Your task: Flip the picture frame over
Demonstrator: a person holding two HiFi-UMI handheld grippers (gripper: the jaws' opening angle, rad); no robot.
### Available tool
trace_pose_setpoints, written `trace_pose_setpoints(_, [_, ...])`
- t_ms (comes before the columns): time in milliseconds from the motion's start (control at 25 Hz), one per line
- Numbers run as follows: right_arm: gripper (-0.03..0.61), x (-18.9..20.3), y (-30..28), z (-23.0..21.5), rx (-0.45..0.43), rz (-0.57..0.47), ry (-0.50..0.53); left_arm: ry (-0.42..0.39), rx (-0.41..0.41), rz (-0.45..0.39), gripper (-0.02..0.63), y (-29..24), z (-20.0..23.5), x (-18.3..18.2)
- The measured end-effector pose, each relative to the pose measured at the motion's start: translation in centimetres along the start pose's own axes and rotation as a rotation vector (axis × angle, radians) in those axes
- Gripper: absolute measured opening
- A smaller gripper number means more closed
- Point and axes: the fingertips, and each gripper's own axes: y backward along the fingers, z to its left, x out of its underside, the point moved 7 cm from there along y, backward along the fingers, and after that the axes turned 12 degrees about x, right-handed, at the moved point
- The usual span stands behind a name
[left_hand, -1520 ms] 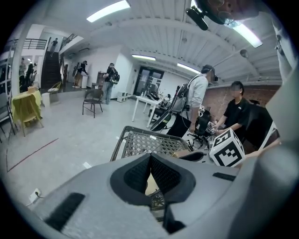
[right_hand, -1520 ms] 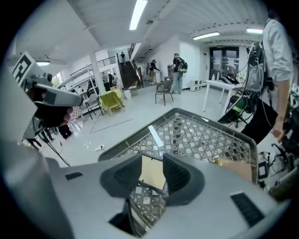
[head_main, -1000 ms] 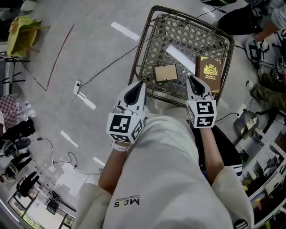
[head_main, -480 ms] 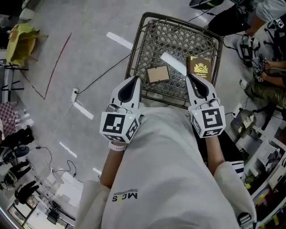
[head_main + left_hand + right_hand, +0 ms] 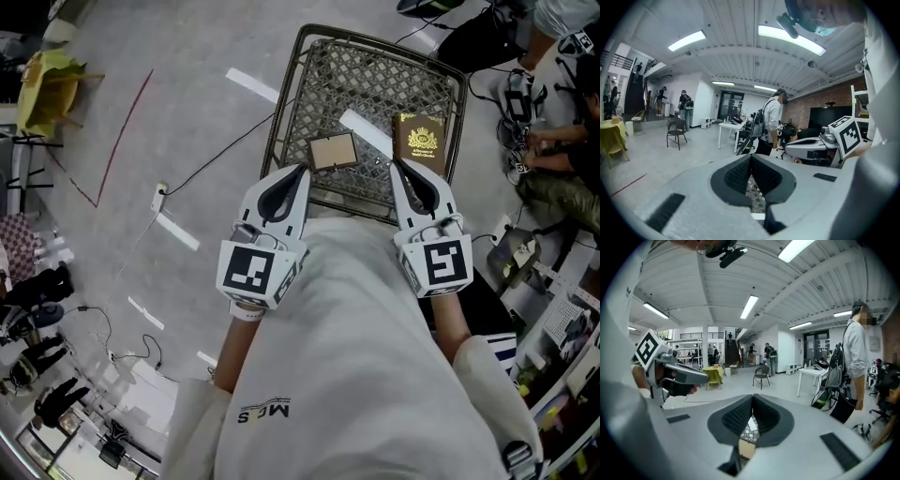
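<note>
Frame (image 5: 334, 151) flat on mesh (image 5: 375, 75): probably light, stiff, fragile; pinch its rim. Left gripper (image 5: 299, 172) and right gripper (image 5: 395, 166): jaws pressed together, empty.

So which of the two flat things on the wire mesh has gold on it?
The dark brown book, just right of the picture frame in the head view. Its cover has a gold emblem, while the smaller picture frame is plain tan.

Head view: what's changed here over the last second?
The left hand-held gripper and right hand-held gripper both rose toward the camera, away from the picture frame. The right one's jaws have just closed on nothing. The frame and the book beside it stayed put on the wire mesh table.
</note>
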Motion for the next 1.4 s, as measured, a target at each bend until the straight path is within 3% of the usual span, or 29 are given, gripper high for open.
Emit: trace_pose_setpoints(1400, [0.020, 0.6, -0.4, 0.0, 0.011, 0.023, -0.033, -0.003, 0.031, 0.008, 0.025, -1.0, -0.1, -0.9])
